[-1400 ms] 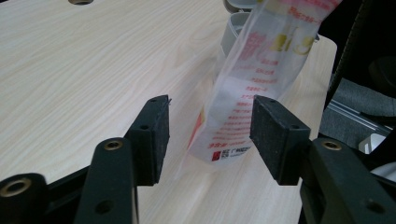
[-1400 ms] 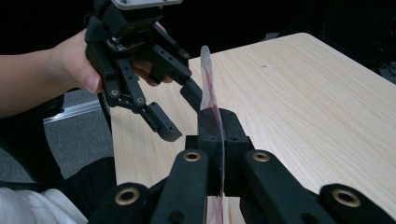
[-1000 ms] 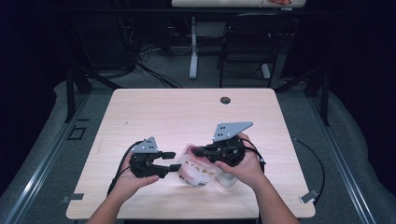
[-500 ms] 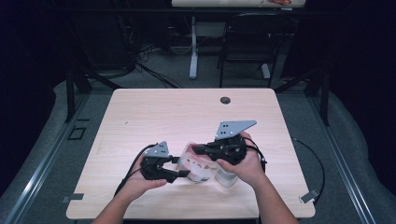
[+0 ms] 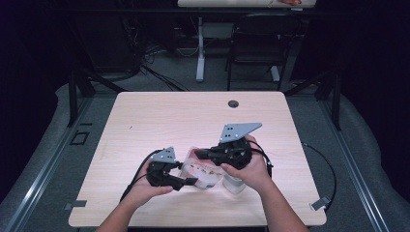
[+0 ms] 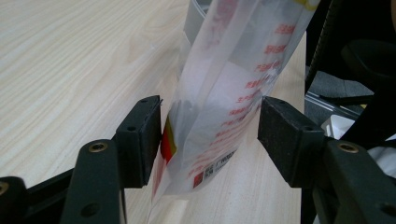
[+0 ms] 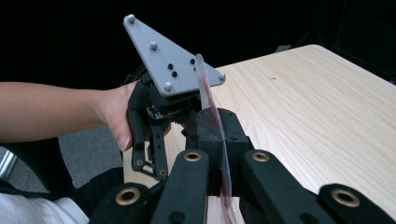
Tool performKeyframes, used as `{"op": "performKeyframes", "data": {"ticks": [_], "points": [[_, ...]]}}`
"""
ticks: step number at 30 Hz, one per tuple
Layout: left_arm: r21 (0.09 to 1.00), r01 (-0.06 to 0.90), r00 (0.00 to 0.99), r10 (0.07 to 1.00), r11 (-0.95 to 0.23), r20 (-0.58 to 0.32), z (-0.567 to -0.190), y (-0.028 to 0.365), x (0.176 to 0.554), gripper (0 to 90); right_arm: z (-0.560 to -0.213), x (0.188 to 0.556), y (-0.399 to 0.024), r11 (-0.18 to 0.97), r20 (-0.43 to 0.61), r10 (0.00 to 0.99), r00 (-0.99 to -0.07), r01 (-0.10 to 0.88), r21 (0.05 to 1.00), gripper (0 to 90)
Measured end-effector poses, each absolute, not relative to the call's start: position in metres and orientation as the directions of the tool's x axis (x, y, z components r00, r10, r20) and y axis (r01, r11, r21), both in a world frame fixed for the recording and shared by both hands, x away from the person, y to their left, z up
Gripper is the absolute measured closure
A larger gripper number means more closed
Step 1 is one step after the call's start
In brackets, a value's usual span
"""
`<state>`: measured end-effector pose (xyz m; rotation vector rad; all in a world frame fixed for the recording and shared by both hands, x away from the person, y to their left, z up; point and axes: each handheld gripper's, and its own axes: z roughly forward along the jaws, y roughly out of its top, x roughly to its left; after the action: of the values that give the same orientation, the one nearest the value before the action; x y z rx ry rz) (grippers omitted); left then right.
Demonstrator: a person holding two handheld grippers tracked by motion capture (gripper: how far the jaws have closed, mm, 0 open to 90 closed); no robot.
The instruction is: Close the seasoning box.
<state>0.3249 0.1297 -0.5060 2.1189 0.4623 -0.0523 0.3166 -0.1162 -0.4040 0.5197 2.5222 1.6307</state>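
From the high view, the clear plastic bag [image 5: 203,170] is held just above the near middle of the pale wooden surface [image 5: 159,116], between the left hand-held gripper [image 5: 189,181] and the right hand-held gripper [image 5: 199,153]; the right one pinches the bag's upper edge. The left one's jaws have just been opening, with the bag's lower part between them. To do this step well, I would judge that the right grip should stay firm and steady while the left comes in squarely on the film, so the bag does not twist or slip. In the left gripper view, the left hand-held gripper [image 6: 208,135] stands spread: the bag [image 6: 233,84] hangs between its pads, brushing the left pad [image 6: 140,140] and well clear of the right. The bag looks thin and translucent, printed with red lettering and a yellow-and-red patch, with something white inside. In the right gripper view, the right hand-held gripper [image 7: 223,140] is pressed together on the bag's edge [image 7: 210,102], seen edge-on as a thin strip with a red line.
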Motion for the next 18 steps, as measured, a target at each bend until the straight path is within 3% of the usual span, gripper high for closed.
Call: {"op": "performKeyframes", "data": {"ticks": [18], "points": [[0.784,0.330,0.938,0.274,-0.526,-0.211,-0.516,0.124,0.325,33.8,-0.386,0.316,-0.107,0.381,0.093,0.299,-0.950,0.209,0.901,90.0]]}}
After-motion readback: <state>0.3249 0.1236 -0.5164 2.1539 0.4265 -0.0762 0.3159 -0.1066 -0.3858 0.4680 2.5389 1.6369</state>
